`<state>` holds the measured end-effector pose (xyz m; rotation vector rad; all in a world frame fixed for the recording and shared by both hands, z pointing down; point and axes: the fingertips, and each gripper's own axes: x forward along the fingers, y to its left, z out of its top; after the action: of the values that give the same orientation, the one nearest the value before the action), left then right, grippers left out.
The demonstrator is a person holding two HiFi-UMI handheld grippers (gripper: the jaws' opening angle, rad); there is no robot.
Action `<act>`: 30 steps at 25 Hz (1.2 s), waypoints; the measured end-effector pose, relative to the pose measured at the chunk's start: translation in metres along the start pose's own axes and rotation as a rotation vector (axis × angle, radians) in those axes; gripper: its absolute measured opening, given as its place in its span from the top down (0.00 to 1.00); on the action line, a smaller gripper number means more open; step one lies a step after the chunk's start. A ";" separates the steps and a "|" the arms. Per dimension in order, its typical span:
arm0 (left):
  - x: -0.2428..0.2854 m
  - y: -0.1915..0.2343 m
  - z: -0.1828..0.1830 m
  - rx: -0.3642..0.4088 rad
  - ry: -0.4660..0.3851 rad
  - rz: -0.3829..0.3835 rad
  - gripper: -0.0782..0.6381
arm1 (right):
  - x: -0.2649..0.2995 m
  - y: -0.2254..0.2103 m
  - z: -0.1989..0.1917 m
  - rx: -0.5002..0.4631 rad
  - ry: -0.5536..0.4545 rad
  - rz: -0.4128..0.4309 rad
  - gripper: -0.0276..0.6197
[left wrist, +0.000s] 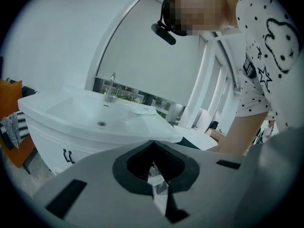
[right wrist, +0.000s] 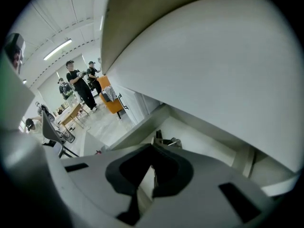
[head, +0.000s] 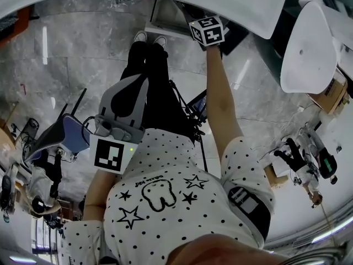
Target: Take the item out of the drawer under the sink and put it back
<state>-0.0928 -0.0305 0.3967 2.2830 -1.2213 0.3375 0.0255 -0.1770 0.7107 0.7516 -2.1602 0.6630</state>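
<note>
We hold the right gripper (right wrist: 153, 148) clenched and empty, just short of the item (right wrist: 166, 140), which lies in the open drawer (right wrist: 209, 141) under the sink (right wrist: 204, 65). If we go in with the jaws shut, we would likely shove it toward the back wall instead of catching it. It looks small and dark with a metal glint (possibly a clip; too small to tell). The left gripper (left wrist: 153, 144) is clenched too, near our chest.
</note>
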 end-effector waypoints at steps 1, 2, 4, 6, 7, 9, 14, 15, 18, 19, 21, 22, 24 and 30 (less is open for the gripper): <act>0.000 0.001 0.000 -0.001 -0.001 0.001 0.90 | 0.002 0.001 0.000 -0.007 0.007 0.004 0.93; -0.001 0.003 0.000 -0.002 -0.002 0.003 0.90 | 0.003 0.002 0.000 -0.013 0.016 0.005 0.93; -0.003 0.005 0.001 -0.003 -0.003 0.008 0.90 | 0.005 0.002 -0.001 -0.011 0.035 0.006 0.93; -0.004 0.005 0.002 -0.004 -0.004 0.014 0.90 | 0.005 0.001 -0.003 0.000 0.049 0.010 0.93; -0.004 0.004 0.002 -0.002 -0.005 0.016 0.90 | 0.005 0.001 -0.005 0.004 0.054 0.012 0.93; -0.003 0.002 0.002 0.002 -0.007 0.017 0.90 | 0.004 0.000 -0.007 0.001 0.068 0.010 0.93; -0.005 0.006 0.004 -0.005 -0.012 0.015 0.90 | 0.011 0.004 -0.012 -0.021 0.130 -0.019 0.93; -0.005 0.007 0.004 -0.005 -0.012 0.015 0.90 | 0.012 0.004 -0.012 -0.021 0.136 -0.023 0.93; -0.005 0.007 0.005 -0.003 -0.012 0.017 0.90 | 0.012 0.003 -0.014 -0.017 0.144 -0.033 0.93; -0.004 0.008 0.005 -0.004 -0.013 0.018 0.90 | 0.012 0.002 -0.014 -0.017 0.144 -0.036 0.93; -0.002 0.008 0.008 -0.003 -0.018 0.018 0.90 | 0.011 0.000 -0.013 -0.016 0.145 -0.041 0.93; -0.002 0.007 0.009 -0.003 -0.019 0.017 0.90 | 0.010 -0.001 -0.012 -0.015 0.145 -0.042 0.93; -0.003 0.007 0.009 -0.003 -0.017 0.015 0.90 | 0.009 -0.001 -0.012 -0.015 0.145 -0.045 0.93; -0.004 0.008 0.007 -0.003 -0.016 0.017 0.90 | 0.005 -0.010 -0.009 -0.067 0.134 -0.105 0.89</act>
<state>-0.1017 -0.0353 0.3919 2.2786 -1.2489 0.3240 0.0334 -0.1799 0.7222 0.7573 -1.9965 0.5682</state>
